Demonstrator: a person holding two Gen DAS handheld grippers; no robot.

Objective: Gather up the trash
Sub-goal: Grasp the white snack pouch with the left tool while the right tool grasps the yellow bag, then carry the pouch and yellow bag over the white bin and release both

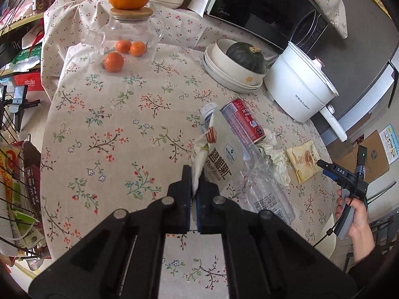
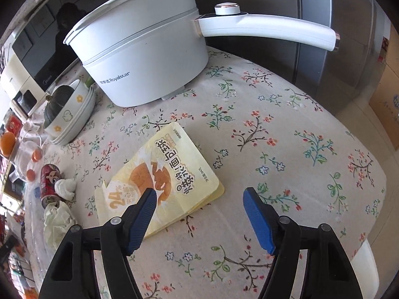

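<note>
My left gripper [image 1: 195, 174] is shut on the bottom edge of a grey snack pouch [image 1: 222, 149] and holds it above the table. Under it lie a clear plastic bottle [image 1: 264, 191], a red can [image 1: 245, 122] on its side and crumpled tissues [image 1: 274, 154]. A yellow snack bag [image 1: 303, 160] lies to the right; it also shows in the right wrist view [image 2: 164, 174]. My right gripper [image 2: 200, 194] is open over the near edge of that yellow bag, its left finger above the bag. The can [image 2: 49, 183] and tissues [image 2: 58, 214] show at the left there.
A white electric pot [image 2: 139, 57] with a long handle [image 2: 269, 30] stands behind the yellow bag. Stacked bowls with a dark squash [image 1: 245, 57], a glass jar with tangerines [image 1: 129, 37] and a microwave [image 1: 261, 2] stand at the back. The floral tablecloth [image 1: 112, 129] covers the table.
</note>
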